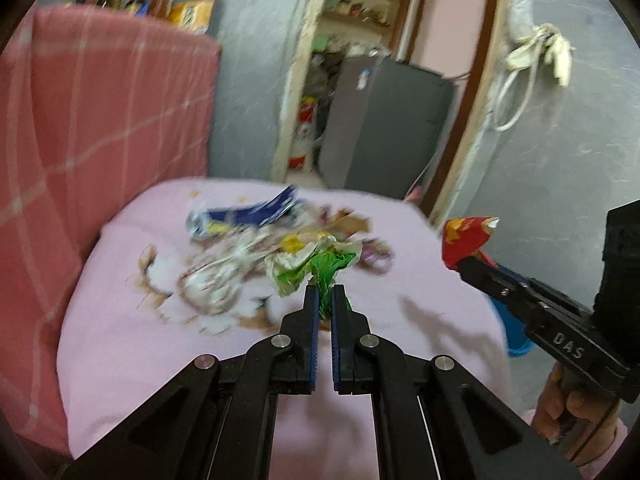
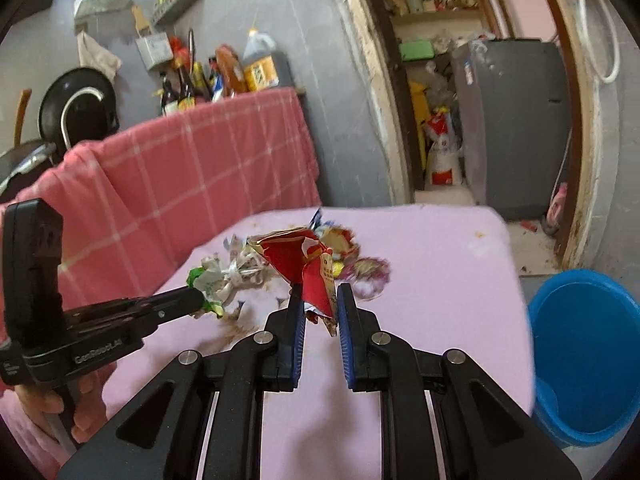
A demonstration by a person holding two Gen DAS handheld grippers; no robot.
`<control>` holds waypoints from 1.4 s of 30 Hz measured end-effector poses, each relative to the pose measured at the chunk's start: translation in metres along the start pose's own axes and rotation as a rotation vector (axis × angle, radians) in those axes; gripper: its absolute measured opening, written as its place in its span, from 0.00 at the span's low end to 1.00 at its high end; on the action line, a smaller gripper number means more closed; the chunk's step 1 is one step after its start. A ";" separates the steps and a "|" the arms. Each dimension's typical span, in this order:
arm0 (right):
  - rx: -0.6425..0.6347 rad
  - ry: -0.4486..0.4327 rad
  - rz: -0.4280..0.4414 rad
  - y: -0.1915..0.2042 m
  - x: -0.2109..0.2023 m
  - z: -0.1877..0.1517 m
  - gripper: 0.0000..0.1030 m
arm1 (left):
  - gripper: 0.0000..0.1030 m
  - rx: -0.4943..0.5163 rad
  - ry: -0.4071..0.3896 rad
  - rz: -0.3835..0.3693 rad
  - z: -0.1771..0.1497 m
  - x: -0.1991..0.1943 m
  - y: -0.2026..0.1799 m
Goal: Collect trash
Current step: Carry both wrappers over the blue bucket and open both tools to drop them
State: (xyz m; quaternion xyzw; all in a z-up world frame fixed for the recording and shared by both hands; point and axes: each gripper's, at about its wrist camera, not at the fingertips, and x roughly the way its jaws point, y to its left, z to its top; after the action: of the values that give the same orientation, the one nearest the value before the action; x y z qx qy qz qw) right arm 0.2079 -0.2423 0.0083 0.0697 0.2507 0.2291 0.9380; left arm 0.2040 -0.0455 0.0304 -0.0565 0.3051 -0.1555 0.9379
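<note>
Pink cloth-covered table (image 2: 440,248), soft and matte, bearing a brownish printed patch; beside its right edge, down on the floor, a round blue plastic bucket (image 2: 588,344), smooth and rigid, likely the bin for the trash; mid-table, a loose trash pile (image 1: 248,248) of crumpled foil and paper wrappers, thin, crinkly, probably near weightless and prone to slip or flutter. Held by the right gripper (image 2: 319,300), fingers narrowed around its lower end, a red wrapper (image 2: 308,264), glossy and creased, raised above the pile; best pinched at a bunched fold, not a flat slick face. Pinched tight in the left gripper (image 1: 325,296), fingers nearly closed, a green wrapper (image 1: 324,268), its crumpled end touching the heap; soft, springy, easily torn.
</note>
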 end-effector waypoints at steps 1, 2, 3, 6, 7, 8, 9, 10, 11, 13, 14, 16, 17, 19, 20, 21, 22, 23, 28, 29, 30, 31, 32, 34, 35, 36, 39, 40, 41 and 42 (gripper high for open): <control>0.000 -0.020 -0.009 -0.002 -0.007 0.001 0.13 | 0.03 0.012 -0.021 -0.009 0.002 -0.002 -0.005; 0.000 -0.053 -0.026 -0.005 -0.017 0.003 0.13 | 0.03 0.028 -0.050 -0.019 0.004 -0.005 -0.013; 0.001 -0.076 -0.037 -0.009 -0.024 0.004 0.13 | 0.03 0.044 -0.083 -0.033 0.006 -0.008 -0.022; 0.000 -0.177 -0.099 -0.021 -0.054 0.011 0.13 | 0.03 0.067 -0.152 -0.066 0.014 -0.011 -0.042; -0.006 -0.202 -0.117 -0.024 -0.062 0.012 0.13 | 0.03 0.077 -0.177 -0.081 0.017 -0.011 -0.051; -0.013 -0.236 -0.146 -0.028 -0.073 0.015 0.13 | 0.03 0.087 -0.204 -0.095 0.020 -0.011 -0.061; -0.018 -0.261 -0.169 -0.031 -0.082 0.017 0.13 | 0.03 0.099 -0.231 -0.109 0.023 -0.009 -0.072; -0.026 -0.289 -0.198 -0.036 -0.091 0.019 0.13 | 0.03 0.109 -0.248 -0.118 0.025 -0.006 -0.079; -0.033 -0.313 -0.228 -0.040 -0.099 0.021 0.13 | 0.03 0.121 -0.270 -0.130 0.029 -0.005 -0.089; -0.041 -0.362 -0.287 -0.052 -0.116 0.023 0.13 | 0.03 0.141 -0.310 -0.164 0.035 0.002 -0.110; -0.043 -0.378 -0.313 -0.057 -0.122 0.024 0.13 | 0.03 0.145 -0.320 -0.180 0.036 0.003 -0.118; -0.040 -0.400 -0.372 -0.071 -0.133 0.024 0.13 | 0.03 0.152 -0.339 -0.229 0.038 0.010 -0.136; -0.035 -0.402 -0.400 -0.078 -0.136 0.024 0.13 | 0.03 0.158 -0.339 -0.252 0.039 0.015 -0.146; -0.013 -0.393 -0.447 -0.094 -0.140 0.022 0.14 | 0.03 0.177 -0.322 -0.286 0.040 0.028 -0.165; 0.000 -0.388 -0.461 -0.101 -0.140 0.021 0.14 | 0.03 0.185 -0.306 -0.301 0.040 0.034 -0.174; 0.016 -0.377 -0.477 -0.111 -0.140 0.018 0.14 | 0.03 0.191 -0.285 -0.314 0.041 0.042 -0.184; 0.026 -0.367 -0.489 -0.116 -0.141 0.016 0.14 | 0.03 0.201 -0.255 -0.329 0.042 0.055 -0.195; 0.039 -0.356 -0.500 -0.124 -0.140 0.014 0.14 | 0.03 0.205 -0.239 -0.335 0.041 0.060 -0.201; 0.098 -0.309 -0.540 -0.158 -0.140 -0.006 0.15 | 0.03 0.225 -0.136 -0.362 0.040 0.100 -0.232; 0.110 -0.296 -0.543 -0.165 -0.138 -0.009 0.15 | 0.03 0.223 -0.115 -0.364 0.039 0.106 -0.236; 0.124 -0.278 -0.546 -0.172 -0.135 -0.011 0.15 | 0.03 0.223 -0.094 -0.364 0.038 0.113 -0.237; 0.136 -0.264 -0.547 -0.177 -0.132 -0.013 0.16 | 0.03 0.223 -0.061 -0.366 0.040 0.125 -0.242; 0.147 -0.254 -0.546 -0.183 -0.131 -0.016 0.16 | 0.03 0.221 -0.037 -0.368 0.038 0.132 -0.245; 0.172 -0.228 -0.545 -0.193 -0.126 -0.022 0.16 | 0.03 0.207 0.018 -0.367 0.035 0.147 -0.247; 0.186 -0.214 -0.544 -0.198 -0.123 -0.024 0.16 | 0.03 0.201 0.035 -0.368 0.033 0.154 -0.247; 0.201 -0.201 -0.539 -0.203 -0.121 -0.027 0.17 | 0.04 0.197 0.056 -0.362 0.033 0.160 -0.247; 0.251 -0.165 -0.523 -0.218 -0.114 -0.034 0.19 | 0.05 0.185 0.111 -0.357 0.033 0.176 -0.250; 0.259 -0.159 -0.522 -0.220 -0.113 -0.035 0.21 | 0.07 0.187 0.128 -0.352 0.032 0.181 -0.251; 0.268 -0.151 -0.519 -0.224 -0.111 -0.036 0.22 | 0.08 0.190 0.141 -0.349 0.031 0.185 -0.251; 0.276 -0.145 -0.515 -0.226 -0.110 -0.038 0.23 | 0.09 0.193 0.149 -0.345 0.029 0.188 -0.251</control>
State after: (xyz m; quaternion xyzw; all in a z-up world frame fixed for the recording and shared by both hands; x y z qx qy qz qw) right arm 0.1936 -0.4932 -0.0321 0.1470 0.2214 -0.0579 0.9623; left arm 0.3002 -0.3438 -0.0004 -0.0059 0.3433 -0.3460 0.8732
